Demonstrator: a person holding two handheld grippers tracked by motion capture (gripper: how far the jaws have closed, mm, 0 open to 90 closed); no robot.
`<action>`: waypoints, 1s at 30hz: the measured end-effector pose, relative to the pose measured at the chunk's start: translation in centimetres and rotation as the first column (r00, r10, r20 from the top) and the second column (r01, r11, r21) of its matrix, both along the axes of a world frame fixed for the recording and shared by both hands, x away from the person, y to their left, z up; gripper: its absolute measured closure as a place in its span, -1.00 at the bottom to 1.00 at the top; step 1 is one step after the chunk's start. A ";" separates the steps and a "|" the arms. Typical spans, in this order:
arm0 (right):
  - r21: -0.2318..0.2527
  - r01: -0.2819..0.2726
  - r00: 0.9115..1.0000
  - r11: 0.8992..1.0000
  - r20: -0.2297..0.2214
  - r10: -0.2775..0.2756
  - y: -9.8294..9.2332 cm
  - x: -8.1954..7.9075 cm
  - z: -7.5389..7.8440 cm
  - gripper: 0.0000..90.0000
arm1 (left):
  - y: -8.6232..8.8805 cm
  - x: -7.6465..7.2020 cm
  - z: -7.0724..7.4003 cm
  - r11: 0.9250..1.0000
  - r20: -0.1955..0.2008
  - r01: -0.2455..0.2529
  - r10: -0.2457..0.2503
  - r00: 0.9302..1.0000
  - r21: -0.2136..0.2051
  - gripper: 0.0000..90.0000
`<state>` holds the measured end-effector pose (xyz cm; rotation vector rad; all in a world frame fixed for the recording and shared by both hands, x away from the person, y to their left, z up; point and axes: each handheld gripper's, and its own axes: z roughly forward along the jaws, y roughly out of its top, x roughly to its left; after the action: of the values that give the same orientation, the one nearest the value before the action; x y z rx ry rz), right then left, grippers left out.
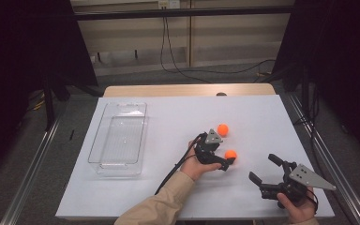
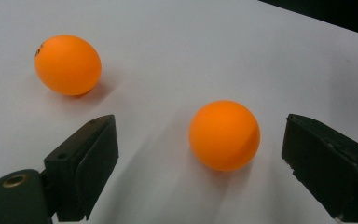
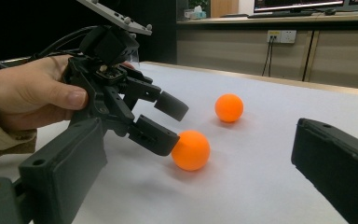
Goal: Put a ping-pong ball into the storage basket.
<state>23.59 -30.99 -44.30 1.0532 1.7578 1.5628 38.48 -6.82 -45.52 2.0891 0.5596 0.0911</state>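
We see the white table evenly and brightly lit from above, while the room around it falls into near black. In the left gripper view the two orange balls cast soft, short shadows. The nearest jaws look slightly blurred in both gripper views, without harsh glare.

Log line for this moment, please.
left gripper: open, jaws astride near orange ball, no contact | right gripper: open, empty | far orange ball: loose on table
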 end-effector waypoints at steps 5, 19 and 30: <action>0.003 0.003 1.000 1.000 -0.001 -0.003 0.0 0.0 0.0 -0.94 | -0.1 0.1 -0.3 1.000 -0.010 0.003 -0.003 1.000 0.008 -0.71; 0.005 0.002 1.000 1.000 0.002 -0.002 -0.1 0.0 0.1 -0.94 | -1.0 0.2 -0.5 0.999 -0.036 0.045 -0.045 0.998 0.018 -0.51; 0.003 0.002 1.000 1.000 0.004 -0.002 -0.1 0.0 0.1 -0.94 | -1.8 0.4 -0.5 0.997 -0.022 0.060 -0.059 0.998 0.040 -0.23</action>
<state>23.57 -31.10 -44.23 1.0531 1.7517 1.5658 38.84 -8.61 -46.03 2.1469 0.5109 0.0468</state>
